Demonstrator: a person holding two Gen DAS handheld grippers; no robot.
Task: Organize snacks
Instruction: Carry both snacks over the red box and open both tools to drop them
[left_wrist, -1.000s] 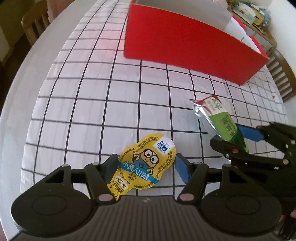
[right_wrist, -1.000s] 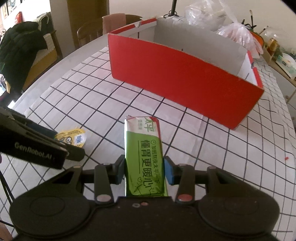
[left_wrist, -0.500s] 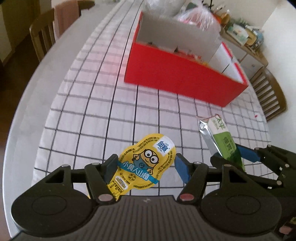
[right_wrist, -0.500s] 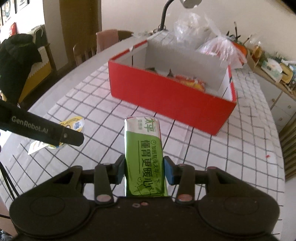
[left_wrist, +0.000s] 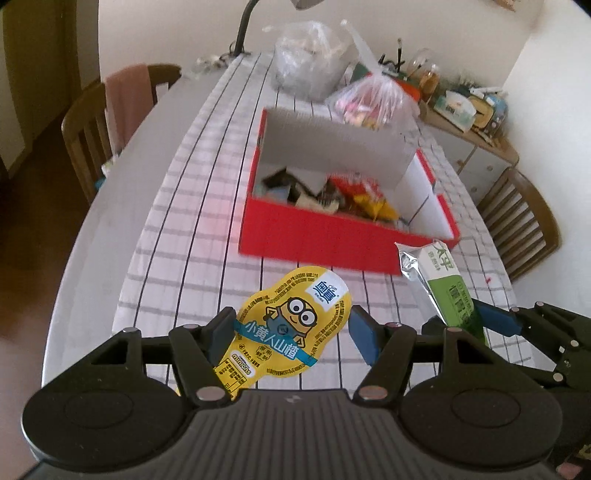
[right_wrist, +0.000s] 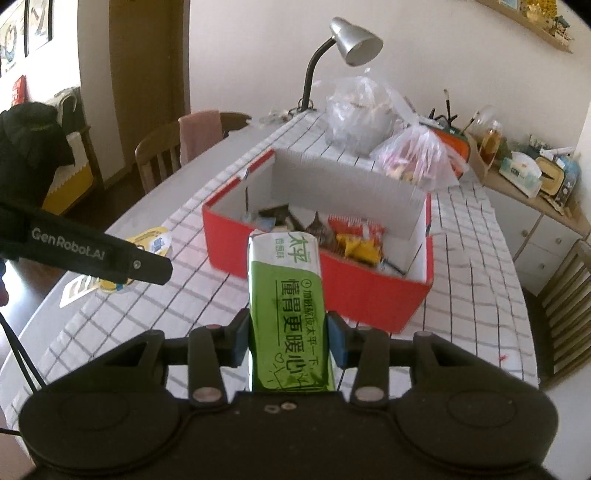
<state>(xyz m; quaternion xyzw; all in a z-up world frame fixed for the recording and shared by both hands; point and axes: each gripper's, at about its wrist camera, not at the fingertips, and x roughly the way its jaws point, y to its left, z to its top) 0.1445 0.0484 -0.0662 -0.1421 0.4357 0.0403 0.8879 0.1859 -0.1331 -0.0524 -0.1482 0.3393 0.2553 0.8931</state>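
Ahead of both grippers: the open red cardboard box with grey inner walls (left_wrist: 343, 243) sits on the checked white tablecloth (left_wrist: 192, 229), already holding loose snack packets.
Our left gripper (left_wrist: 291, 332): we hold the flat yellow cartoon-printed snack pouch (left_wrist: 291, 325); the left pad presses its edge, and the right blue pad stands a little clear in this view, so the jaws are fairly wide.
Our right gripper (right_wrist: 288, 338): narrow, clamped on both sides of the green-and-white foil cracker pack (right_wrist: 288, 306).
Where the snacks are: both are lifted clear of the cloth, short of the box's near red wall.
Key relation: the box lies forward and below both packs; our right hand looks the nearer (a judgement from how large the box looms in its view).
Green pack axis: long axis runs straight out along the fingers, sealed end toward the box.
Yellow pouch axis: long axis tilts up and to the right across the jaws, its rounded white-labelled end toward the box.
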